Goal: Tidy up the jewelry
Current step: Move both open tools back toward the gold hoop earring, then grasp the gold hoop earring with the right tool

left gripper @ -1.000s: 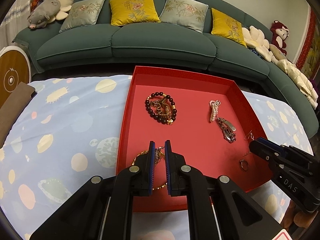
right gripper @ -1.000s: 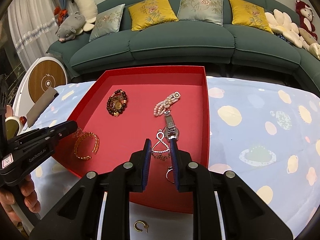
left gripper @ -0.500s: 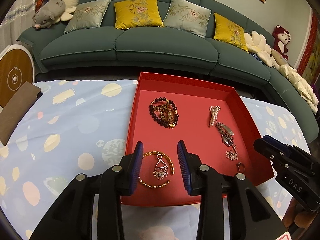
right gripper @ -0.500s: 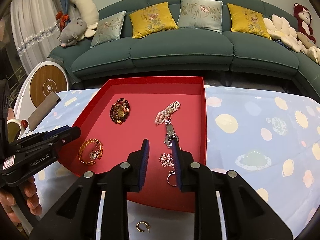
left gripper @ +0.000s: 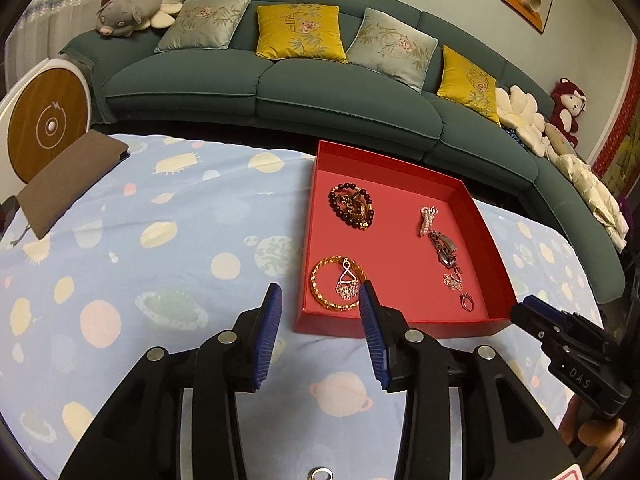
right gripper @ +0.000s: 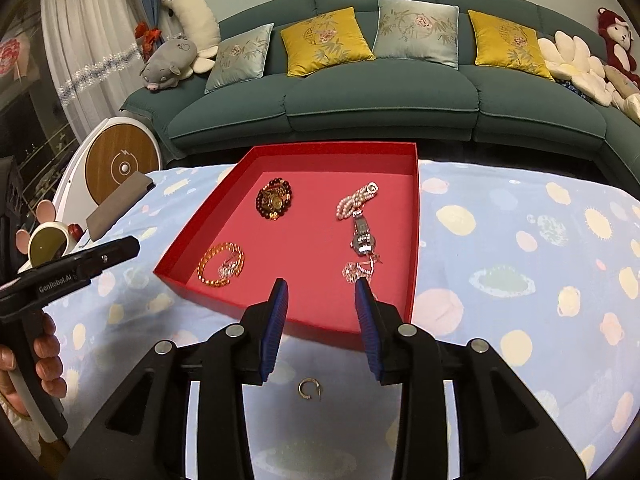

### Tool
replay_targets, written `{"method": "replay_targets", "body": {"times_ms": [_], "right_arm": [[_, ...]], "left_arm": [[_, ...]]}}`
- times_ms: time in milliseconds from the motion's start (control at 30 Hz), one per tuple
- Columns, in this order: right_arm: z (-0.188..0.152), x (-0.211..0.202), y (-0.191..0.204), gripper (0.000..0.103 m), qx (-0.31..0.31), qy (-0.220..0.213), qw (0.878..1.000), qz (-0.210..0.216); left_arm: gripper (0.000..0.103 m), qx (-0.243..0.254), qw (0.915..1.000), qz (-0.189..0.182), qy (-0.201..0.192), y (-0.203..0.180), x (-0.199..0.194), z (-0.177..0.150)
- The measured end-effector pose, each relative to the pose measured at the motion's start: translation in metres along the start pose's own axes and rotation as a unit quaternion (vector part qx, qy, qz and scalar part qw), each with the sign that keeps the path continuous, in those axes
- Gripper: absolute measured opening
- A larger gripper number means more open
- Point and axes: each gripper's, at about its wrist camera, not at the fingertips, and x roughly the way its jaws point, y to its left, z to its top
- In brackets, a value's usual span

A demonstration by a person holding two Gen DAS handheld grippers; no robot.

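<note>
Jewelry fills the red tray (left gripper: 390, 322) at centre frame in both wrist views: a dark bead bracelet (left gripper: 352, 206), a pearl bracelet (right gripper: 356, 200), a watch (right gripper: 362, 236), a gold bangle (left gripper: 338, 286) with a silver pendant (left gripper: 347, 284) lying inside it, a second pendant (right gripper: 356, 270) and a ring (left gripper: 467, 302). The left tongs (left gripper: 320, 300) and right tongs (right gripper: 321, 290) have just been opening and now stand spread with nothing between them, both hanging above the near edge of the tray. The drop-off step looks finished. One small gold hoop (right gripper: 309, 390), possibly an earring, lies on the table's patterned cloth (right gripper: 520, 280) low in the right wrist view. Picking it up calls for lowering the right tongs and pinching its thin rim.
</note>
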Motion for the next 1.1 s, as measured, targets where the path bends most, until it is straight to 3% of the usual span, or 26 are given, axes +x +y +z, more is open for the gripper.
{"method": "replay_targets", "body": {"times_ms": [400,633,900,1100], "right_arm": [[-0.06,0.013,0.014,0.034,-0.015,0.058,0.998,-0.001],[-0.063,0.032,0.014,0.034,-0.013,0.074,0.997,-0.011],[-0.063,0.043,0.02,0.034,-0.027,0.078,0.996,-0.018],[-0.066,0.041,0.02,0.018,-0.036,0.078,0.996,-0.03]], "left_arm": [[0.039,0.008,0.9993,0.009,0.036,0.007,-0.014,-0.061],[0.039,0.039,0.9972,0.021,0.061,-0.002,-0.003,-0.089],[0.039,0.044,0.9966,0.02,0.067,-0.006,0.003,-0.091],[0.039,0.043,0.9965,0.021,0.07,-0.008,0.004,-0.092]]}}
